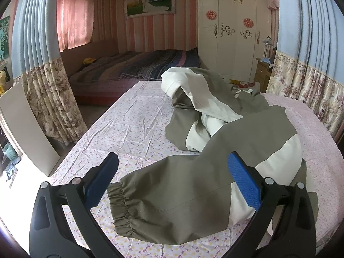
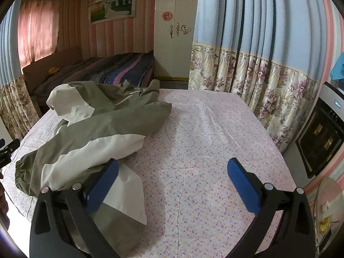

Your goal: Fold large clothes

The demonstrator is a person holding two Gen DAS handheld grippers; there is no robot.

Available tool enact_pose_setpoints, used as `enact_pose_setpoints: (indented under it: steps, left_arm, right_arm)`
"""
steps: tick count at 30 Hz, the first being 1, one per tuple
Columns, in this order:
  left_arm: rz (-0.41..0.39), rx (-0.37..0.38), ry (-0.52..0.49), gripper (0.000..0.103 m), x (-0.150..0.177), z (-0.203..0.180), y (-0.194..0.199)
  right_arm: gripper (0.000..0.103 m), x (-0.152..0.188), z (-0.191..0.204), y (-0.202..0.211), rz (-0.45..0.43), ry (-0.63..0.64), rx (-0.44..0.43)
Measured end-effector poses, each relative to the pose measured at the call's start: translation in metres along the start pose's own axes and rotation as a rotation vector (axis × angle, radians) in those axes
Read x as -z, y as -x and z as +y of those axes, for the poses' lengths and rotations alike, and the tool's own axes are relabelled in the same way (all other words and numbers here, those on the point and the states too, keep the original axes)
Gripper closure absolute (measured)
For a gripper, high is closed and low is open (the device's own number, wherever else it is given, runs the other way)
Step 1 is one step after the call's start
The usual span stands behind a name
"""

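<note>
Bedroom, floral sheet [image 2: 204, 150] over table; olive-and-cream jacket [image 1: 215, 129] crumpled on sheet, sleeve cuff [image 1: 120, 206] nearest camera. Left gripper [image 1: 172, 185] wide, empty, poised above sleeve with cuff between fingers. Right gripper [image 2: 172, 185] wide, empty, above bare sheet, jacket hem under its left finger.

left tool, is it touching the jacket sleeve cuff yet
Cannot tell. In the left wrist view the open left tool straddles the jacket sleeve cuff, but a gap or contact under the blue pads isn't plainly visible.
</note>
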State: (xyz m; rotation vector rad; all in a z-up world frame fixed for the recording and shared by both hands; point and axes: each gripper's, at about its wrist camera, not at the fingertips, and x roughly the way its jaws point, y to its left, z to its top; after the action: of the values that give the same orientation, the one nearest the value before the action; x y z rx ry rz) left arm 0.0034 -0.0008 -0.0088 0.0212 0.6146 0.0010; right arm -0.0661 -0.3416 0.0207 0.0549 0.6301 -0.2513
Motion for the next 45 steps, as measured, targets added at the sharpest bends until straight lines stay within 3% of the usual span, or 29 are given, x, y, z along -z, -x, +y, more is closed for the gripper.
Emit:
enact_pose_setpoints:
  steps: [45]
  left_arm:
    - [-0.014,0.006,0.006,0.003,0.0028,0.0021,0.0053]
  right_arm:
    - [0.002,0.0027,0.0055,0.0030,0.006,0.001,-0.021]
